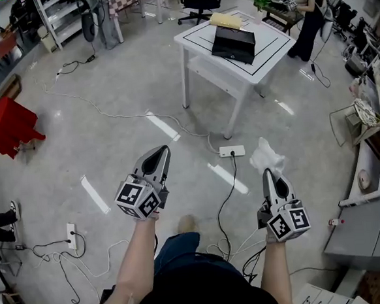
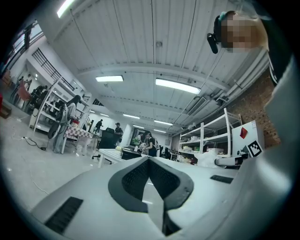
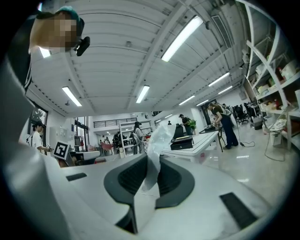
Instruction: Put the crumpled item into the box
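The crumpled item (image 1: pixel 267 154) is a white wad of paper or plastic, and my right gripper (image 1: pixel 268 173) is shut on it above the floor. In the right gripper view the wad (image 3: pixel 157 140) sticks up from between the pressed jaws of the right gripper (image 3: pixel 149 158). The box (image 1: pixel 234 44) is black and lies on a white table (image 1: pixel 203 56) far ahead; it also shows as the box (image 3: pixel 182 142). My left gripper (image 1: pixel 158 152) is held out at the left, shut and empty, as the left gripper (image 2: pixel 149 161) view confirms.
A yellowish bundle (image 1: pixel 225 20) lies behind the box on the table. Cables and a power strip (image 1: pixel 232 151) cross the floor between me and the table. A red seat (image 1: pixel 8 126) stands left, grey cabinets (image 1: pixel 370 232) right, and a person (image 1: pixel 310 14) stands beyond the table.
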The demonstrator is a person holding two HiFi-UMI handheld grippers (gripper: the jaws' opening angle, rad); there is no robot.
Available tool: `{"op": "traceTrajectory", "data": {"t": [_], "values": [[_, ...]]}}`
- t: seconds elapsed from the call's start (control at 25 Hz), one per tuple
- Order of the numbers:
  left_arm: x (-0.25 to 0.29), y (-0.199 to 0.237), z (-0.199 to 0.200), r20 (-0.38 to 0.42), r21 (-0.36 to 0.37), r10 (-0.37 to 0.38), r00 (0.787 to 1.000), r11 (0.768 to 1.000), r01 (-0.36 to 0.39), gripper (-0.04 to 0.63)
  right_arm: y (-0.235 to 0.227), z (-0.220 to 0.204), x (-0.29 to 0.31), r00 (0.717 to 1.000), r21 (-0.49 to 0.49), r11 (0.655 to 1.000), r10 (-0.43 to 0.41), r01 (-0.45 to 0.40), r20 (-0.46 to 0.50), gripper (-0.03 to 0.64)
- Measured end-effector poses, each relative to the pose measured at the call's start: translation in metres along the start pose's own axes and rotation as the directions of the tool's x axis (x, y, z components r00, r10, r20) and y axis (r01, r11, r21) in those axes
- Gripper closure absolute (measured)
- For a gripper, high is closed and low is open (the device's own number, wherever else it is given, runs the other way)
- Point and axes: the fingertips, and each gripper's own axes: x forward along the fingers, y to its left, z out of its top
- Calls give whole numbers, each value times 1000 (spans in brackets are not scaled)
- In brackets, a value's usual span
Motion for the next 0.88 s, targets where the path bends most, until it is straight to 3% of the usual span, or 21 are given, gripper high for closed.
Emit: {"op": "traceTrajectory", "data": {"t": [0.48,0.88], "values": [[103,72,22,10,8,-79,997,997,79,594,-34,12,98,995,10,996,-87,86,42,572],[133,87,16,-4,-3,-126,992,992,126,594,-46,16,127,991,21,992,-124,123,49,571]]}}
